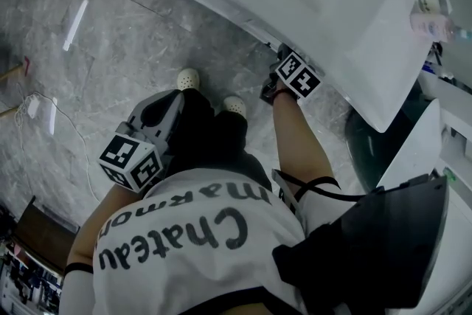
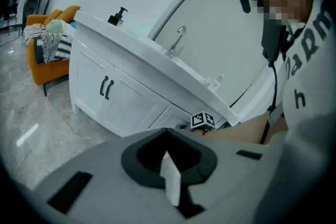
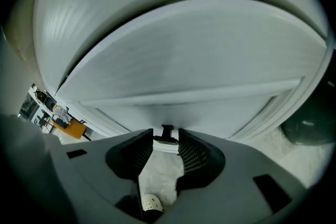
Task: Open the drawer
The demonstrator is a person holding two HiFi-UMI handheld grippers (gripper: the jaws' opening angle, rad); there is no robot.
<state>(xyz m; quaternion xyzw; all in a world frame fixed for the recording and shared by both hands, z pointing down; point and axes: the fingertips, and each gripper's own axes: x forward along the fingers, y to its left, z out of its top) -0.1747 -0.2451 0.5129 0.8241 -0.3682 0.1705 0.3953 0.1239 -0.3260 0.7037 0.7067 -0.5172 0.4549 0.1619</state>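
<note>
A white vanity (image 2: 126,105) fills the top of the head view, its countertop (image 1: 324,4) over the fronts. In the right gripper view the white drawer front (image 3: 210,71) is very close. Its small black handle (image 3: 167,132) sits right at the tips of my right gripper (image 3: 166,138), between the two ribbed pads (image 3: 192,152), which stand apart on either side of it. The head view shows that gripper (image 1: 282,55) tucked under the counter edge. My left gripper (image 1: 164,113) hangs by the person's leg, away from the vanity, its jaws together and holding nothing.
Two black door pulls (image 2: 106,87) are on the vanity's left doors. A faucet (image 2: 177,42) and a soap bottle (image 2: 118,14) stand on the counter. An orange chair (image 2: 50,55) is far left, a dark round bin (image 1: 365,144) right. The person's shoes (image 1: 188,77) stand on grey marble floor.
</note>
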